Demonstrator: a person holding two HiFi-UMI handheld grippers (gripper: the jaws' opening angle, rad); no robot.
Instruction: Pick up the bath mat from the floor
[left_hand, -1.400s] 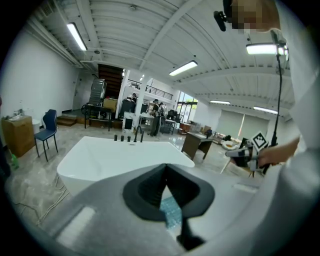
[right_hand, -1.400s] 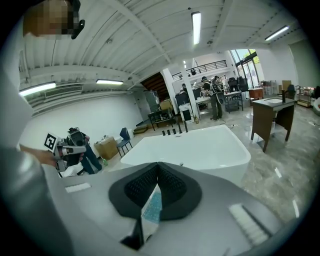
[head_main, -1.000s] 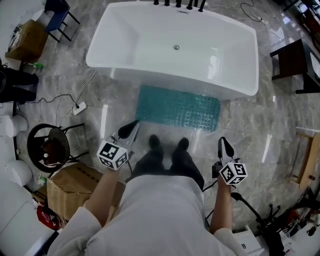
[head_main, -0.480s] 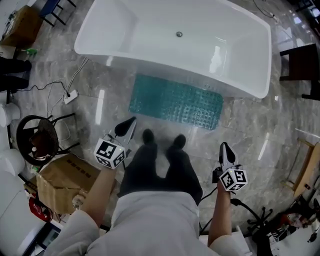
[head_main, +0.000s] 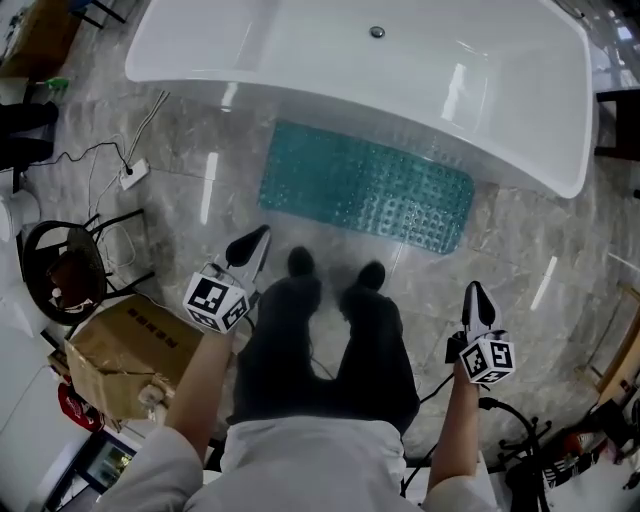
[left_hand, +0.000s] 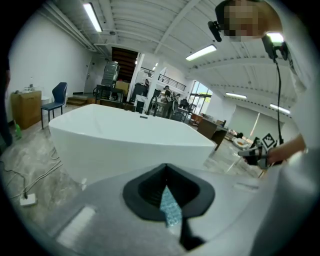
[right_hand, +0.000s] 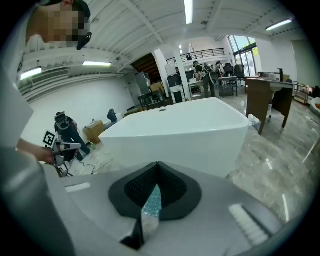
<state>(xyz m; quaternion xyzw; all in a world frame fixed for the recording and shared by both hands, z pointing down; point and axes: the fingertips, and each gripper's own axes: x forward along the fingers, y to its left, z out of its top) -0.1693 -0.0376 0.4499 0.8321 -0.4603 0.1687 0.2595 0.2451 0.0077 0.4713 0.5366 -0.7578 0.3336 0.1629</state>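
A teal bath mat (head_main: 365, 186) with a bubbled surface lies flat on the marble floor, along the near side of the white bathtub (head_main: 300, 50). The person stands just short of it, feet at its near edge. My left gripper (head_main: 255, 238) is held up at the left, shut and empty, a little short of the mat's left end. On the right, my right gripper (head_main: 475, 295) is also shut and empty, below the mat's right end. A sliver of the mat (left_hand: 170, 209) shows through the left jaws' notch, and the mat (right_hand: 151, 201) shows likewise in the right gripper view.
A cardboard box (head_main: 125, 355) and a black round stool (head_main: 60, 275) stand at the left. A power strip (head_main: 132, 175) with cables lies on the floor left of the mat. Dark furniture (head_main: 618, 120) stands at the right edge. A tripod base (head_main: 530, 470) is at lower right.
The view has shifted forward, so the mat and tub sit higher and nearer in frame. Both grippers stay shut and have moved slightly toward the mat with the person.
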